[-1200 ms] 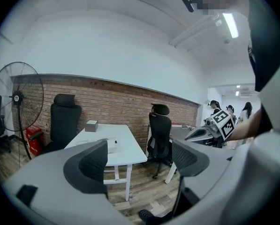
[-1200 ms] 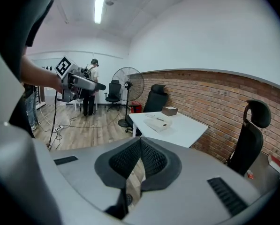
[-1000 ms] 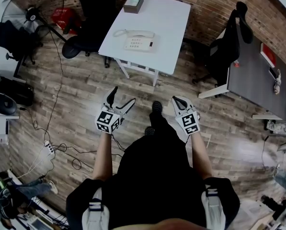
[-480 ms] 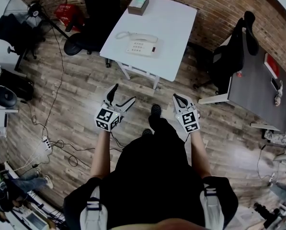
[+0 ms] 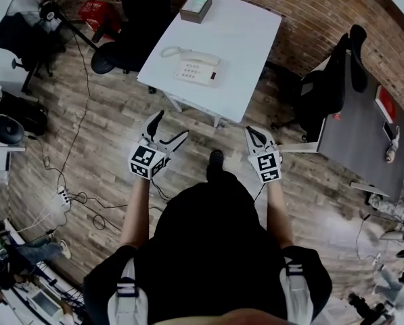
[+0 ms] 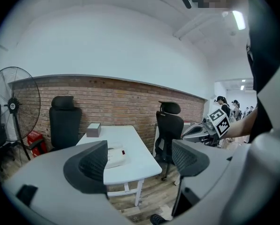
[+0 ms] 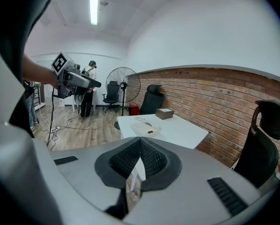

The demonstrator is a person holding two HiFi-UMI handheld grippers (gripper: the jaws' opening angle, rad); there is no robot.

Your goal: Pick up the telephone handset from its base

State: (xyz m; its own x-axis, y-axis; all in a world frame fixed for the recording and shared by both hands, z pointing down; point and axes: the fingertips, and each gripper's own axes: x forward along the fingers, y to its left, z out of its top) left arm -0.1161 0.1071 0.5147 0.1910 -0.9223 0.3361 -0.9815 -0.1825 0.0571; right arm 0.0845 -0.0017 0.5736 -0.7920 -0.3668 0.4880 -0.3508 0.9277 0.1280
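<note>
1. A person stands on the wood floor (image 5: 107, 120), a little way back from the white table (image 5: 249, 39), with a claw in each hand.
2. The left gripper (image 5: 171, 125) is wide open. There is only air between its two jaws.
3. The right gripper (image 5: 252, 133) is closed tight, its dark pads (image 7: 151, 159) pressed together with nothing held.
4. The telephone handset (image 5: 190, 53) lies on its base (image 5: 196, 74), along the side far from the person. The base sits on the table, and both claws are well apart from it.
5. A small box (image 5: 195, 5) sits at the far end of the table.
6. A black chair (image 5: 130, 19) stands just beside the table on the left, and a big fan (image 5: 46, 5) stands further left.
</note>
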